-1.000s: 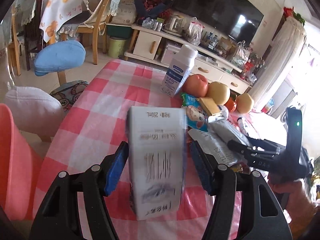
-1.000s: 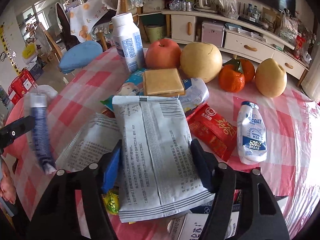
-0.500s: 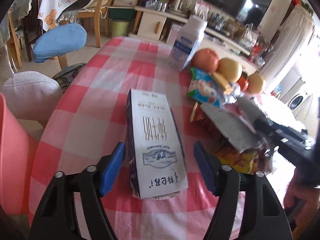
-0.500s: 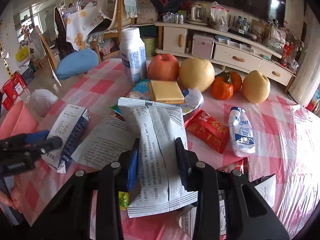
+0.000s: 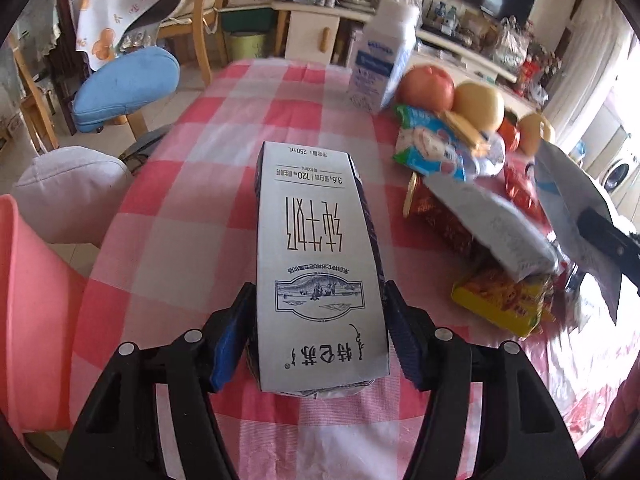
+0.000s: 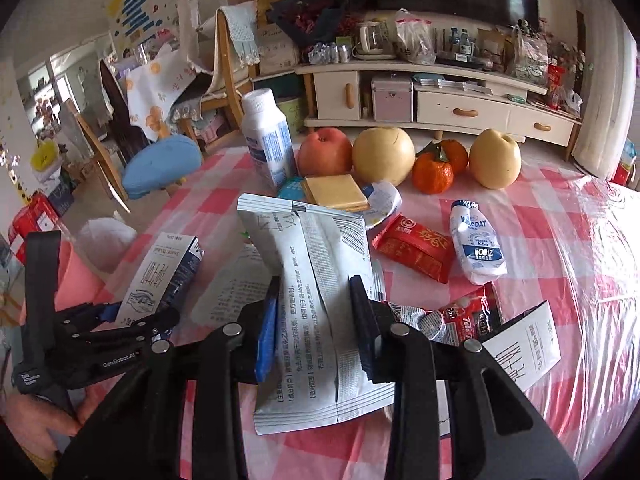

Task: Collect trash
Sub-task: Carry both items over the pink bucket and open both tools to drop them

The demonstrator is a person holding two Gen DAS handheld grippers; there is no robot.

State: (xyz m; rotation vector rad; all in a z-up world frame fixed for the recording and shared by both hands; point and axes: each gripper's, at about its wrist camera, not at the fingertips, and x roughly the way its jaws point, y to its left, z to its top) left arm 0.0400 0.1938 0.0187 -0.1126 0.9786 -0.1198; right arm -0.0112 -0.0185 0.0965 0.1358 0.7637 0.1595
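My left gripper (image 5: 318,336) is shut on a white and navy milk carton (image 5: 316,264), lying lengthwise between the pads just above the checked tablecloth (image 5: 192,208). The carton also shows in the right wrist view (image 6: 160,276), with the left gripper (image 6: 132,320) at its near end. My right gripper (image 6: 316,324) is shut on a grey-white foil pouch (image 6: 316,280), which is pinched and lifted off the table. The pouch shows at the right edge of the left wrist view (image 5: 576,216).
A pink bin (image 5: 24,304) stands at the table's left edge. On the table are a white bottle (image 6: 268,144), fruit (image 6: 384,156), red wrappers (image 6: 416,248), a small yogurt bottle (image 6: 476,248), a second carton (image 6: 524,344) and a yellow packet (image 5: 504,296). Chairs stand beyond.
The milk carton went from held upright to lying flat with the pads apart, and the left pads have now closed on it. The right pads closed on the pouch and raised it.
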